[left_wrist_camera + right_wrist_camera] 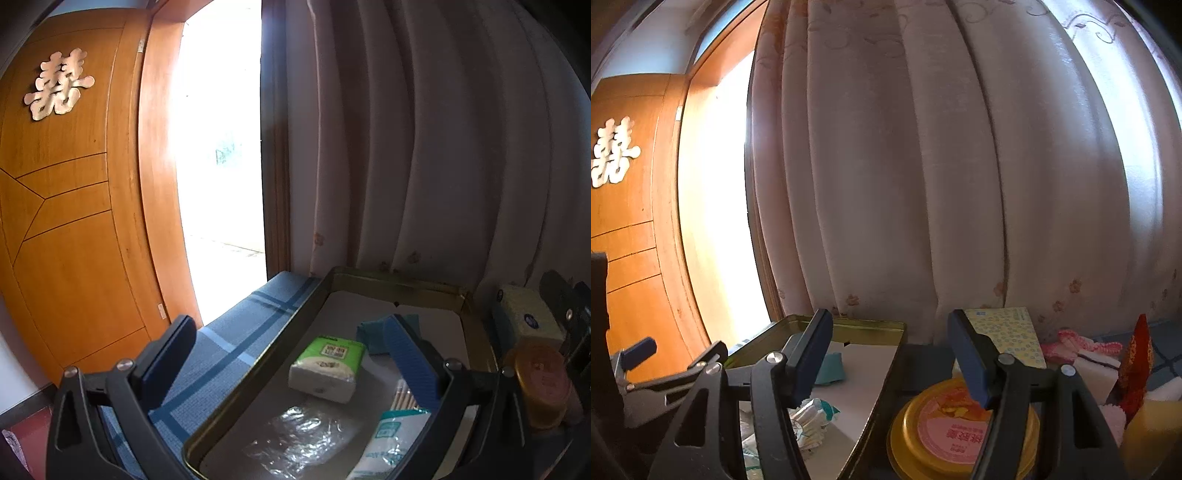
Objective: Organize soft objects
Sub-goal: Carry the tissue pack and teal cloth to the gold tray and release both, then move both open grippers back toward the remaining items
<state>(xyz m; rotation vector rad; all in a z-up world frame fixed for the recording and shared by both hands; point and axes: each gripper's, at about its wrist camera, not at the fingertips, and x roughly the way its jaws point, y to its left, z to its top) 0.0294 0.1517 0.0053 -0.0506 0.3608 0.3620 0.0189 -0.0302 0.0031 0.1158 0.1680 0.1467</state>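
A gold metal tin [399,281] stands open on a blue plaid cloth [236,343]. Inside lie a green-topped tissue pack [327,367], a teal folded cloth [371,334], a clear plastic bag [299,443], a white packet [391,443] and cotton swabs [402,398]. My left gripper [291,354] is open and empty above the tin's near left part. My right gripper [890,354] is open and empty over the tin's right wall [886,384], above a round yellow container [956,432]. The teal cloth [831,369] and a crumpled white pack [809,421] show in the right wrist view.
A yellow-patterned tissue pack [1012,336], pink knitted item [1075,343], white sponge blocks [1093,369], red pouch [1137,369] and yellow soft block [1152,428] lie right of the tin. A pink curtain [923,166] hangs behind. A wooden door [66,221] stands open at left.
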